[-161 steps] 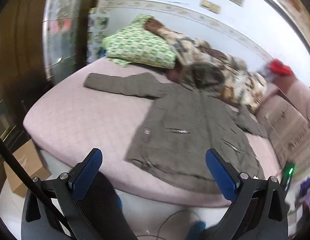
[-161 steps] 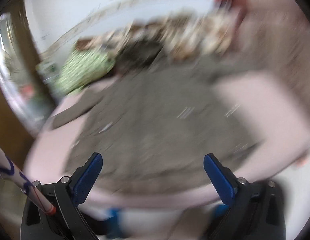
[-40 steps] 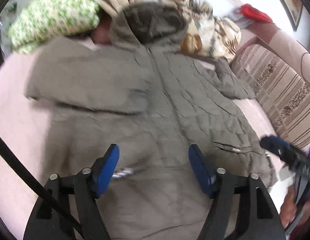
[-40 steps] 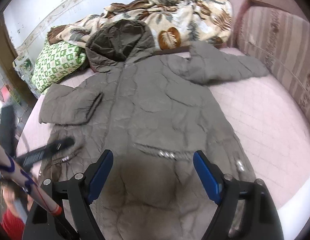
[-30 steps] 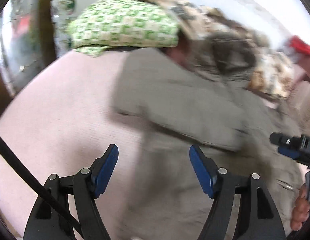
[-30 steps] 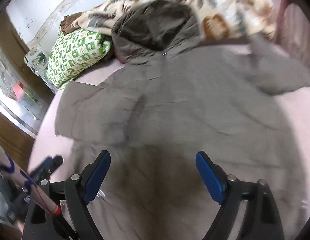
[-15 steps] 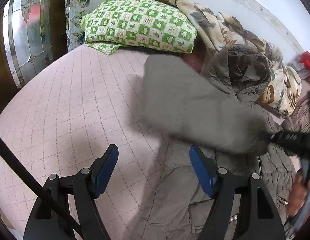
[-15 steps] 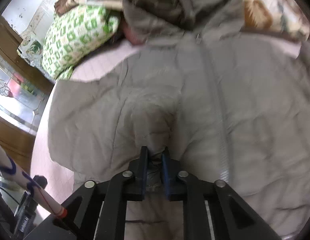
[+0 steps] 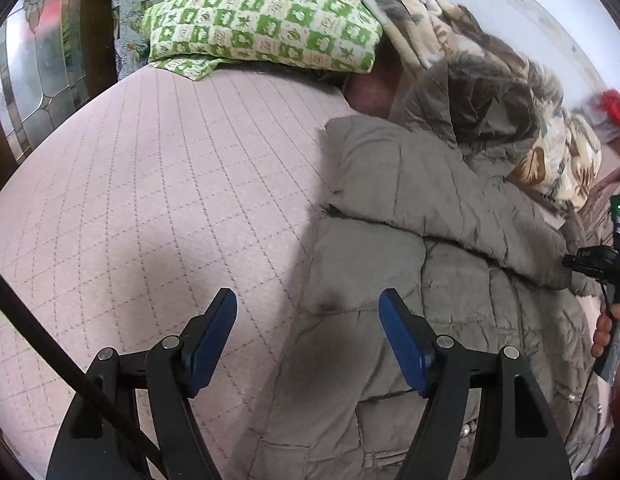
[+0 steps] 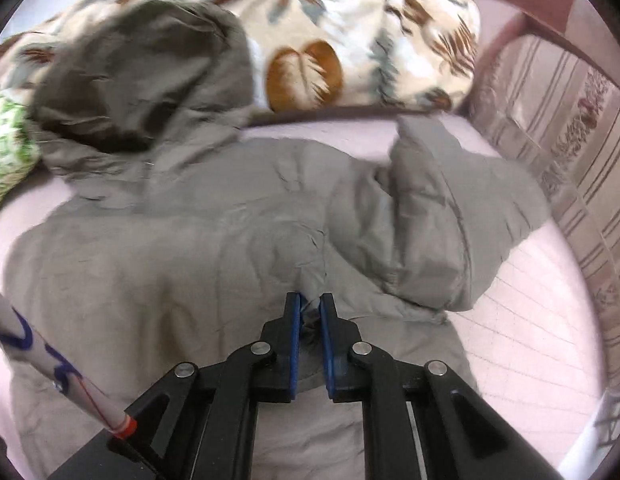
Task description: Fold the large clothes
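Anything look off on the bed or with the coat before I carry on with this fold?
Nothing is spilled or damaged. The coat lies flat on the bed, the right gripper pinching a sleeve over its front. Only the hood is untidy, rumpled against the leaf-print blanket.

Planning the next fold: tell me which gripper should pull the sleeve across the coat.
Right. The right gripper is already shut on the sleeve over the coat; the left gripper hangs open, holding nothing.

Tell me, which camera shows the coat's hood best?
The right wrist view. There the hood lies wide open and near, resting against the leaf blanket. In the left wrist view the hood sits farther off at the picture's side, smaller and partly hidden by the folded sleeve.
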{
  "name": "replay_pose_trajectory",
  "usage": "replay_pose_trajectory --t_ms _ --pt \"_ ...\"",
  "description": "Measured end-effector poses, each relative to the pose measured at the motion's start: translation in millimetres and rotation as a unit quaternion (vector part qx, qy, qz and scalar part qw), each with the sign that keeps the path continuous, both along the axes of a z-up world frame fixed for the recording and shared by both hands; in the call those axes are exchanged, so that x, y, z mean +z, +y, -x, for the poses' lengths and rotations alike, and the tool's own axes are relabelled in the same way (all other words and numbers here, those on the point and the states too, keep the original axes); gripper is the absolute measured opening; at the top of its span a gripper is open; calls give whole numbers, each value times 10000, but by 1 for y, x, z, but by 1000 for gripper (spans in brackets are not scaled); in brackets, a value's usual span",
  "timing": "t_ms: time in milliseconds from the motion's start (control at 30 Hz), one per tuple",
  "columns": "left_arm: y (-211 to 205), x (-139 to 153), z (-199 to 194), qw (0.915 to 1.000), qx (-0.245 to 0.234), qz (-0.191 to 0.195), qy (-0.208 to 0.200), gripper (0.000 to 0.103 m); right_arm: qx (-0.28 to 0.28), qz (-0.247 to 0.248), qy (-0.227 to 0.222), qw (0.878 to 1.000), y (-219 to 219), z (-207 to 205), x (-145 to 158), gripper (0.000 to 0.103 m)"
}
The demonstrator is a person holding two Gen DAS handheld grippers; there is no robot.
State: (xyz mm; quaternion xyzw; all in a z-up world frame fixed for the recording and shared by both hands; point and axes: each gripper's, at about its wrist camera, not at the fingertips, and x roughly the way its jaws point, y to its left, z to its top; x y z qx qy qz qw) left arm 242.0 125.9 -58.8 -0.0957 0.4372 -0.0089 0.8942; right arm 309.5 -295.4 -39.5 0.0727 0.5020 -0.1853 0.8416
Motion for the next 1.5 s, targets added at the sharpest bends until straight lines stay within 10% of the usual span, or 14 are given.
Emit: replay_pose_trajectory --t_ms 367,500,667,867,1067,1233,1500 --pt "-18 -3 -6 9997 -124 -188 80 73 -215 -46 67 9997 -13 -16 -61 15" --pt "-24 1 3 9994 -281 -185 68 73 -322 236 177 9990 -19 -11 -52 59" --pt "-31 -1 15 9974 -625 289 211 73 -309 -964 -737 9921 -72 38 3 69" --pt "-49 -15 18 9962 -805 170 289 73 -1105 -885 -895 9859 -183 92 7 70" --pt "-65 -28 9 9960 -827 -270 211 73 -2258 -2052 -1152 9453 -289 125 -47 51" --pt "-75 -42 4 9941 -875 -610 191 83 -2516 -2643 -1528 9184 -335 105 -75 51" --pt "-82 -52 -2 9925 -904 -818 131 92 -2712 -2547 -1911 9083 -382 58 -93 51"
